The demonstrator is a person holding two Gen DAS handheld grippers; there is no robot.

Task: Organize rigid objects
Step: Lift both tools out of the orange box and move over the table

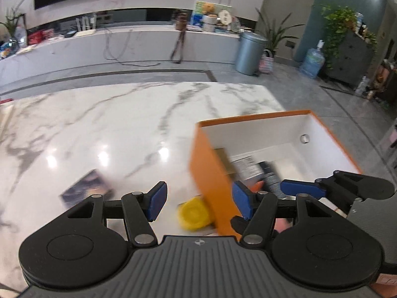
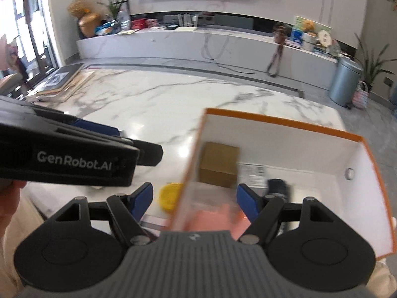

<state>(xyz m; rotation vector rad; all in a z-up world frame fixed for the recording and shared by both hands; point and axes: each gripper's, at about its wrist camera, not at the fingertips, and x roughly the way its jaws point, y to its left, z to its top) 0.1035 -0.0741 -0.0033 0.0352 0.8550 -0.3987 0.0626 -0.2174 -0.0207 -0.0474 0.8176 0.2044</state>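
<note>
Left wrist view. My left tool (image 1: pixel 197 202) hangs over the marble bench (image 1: pixel 111 129), jaws apart with nothing pressed between the blue pads. The yellow disc (image 1: pixel 194 213) lies flat on the bench right in the gap, a little toward the right pad and touching or nearly touching the outer wall of the orange box (image 1: pixel 211 173). The right pad sits at the box's near corner. To the left, beside the left pad, a dark flat packet (image 1: pixel 86 190) lies on the bench, its long axis running diagonally away and to the right; blur hides its print. Inside the box: blurred items, a dark cylinder (image 1: pixel 271 176) among them. My right tool (image 1: pixel 304 190) enters from the right over the box opening.

Right wrist view. My right tool (image 2: pixel 194 202) is also parted and empty-handed. It straddles the box's left wall: left pad outside, right pad inside. The yellow disc (image 2: pixel 170 196) lies just outside that wall, close to the left pad. Within the box I see a brown carton (image 2: pixel 218 164) at the far left corner, and something pink near the camera, too smeared to name. My left tool (image 2: pixel 99 129) crosses the upper left.

Judgement: the disc is the nearest loose piece, and it lies squarely ahead of the left tool, so that hand is better placed. The box wall crowding its right side is the constraint.
</note>
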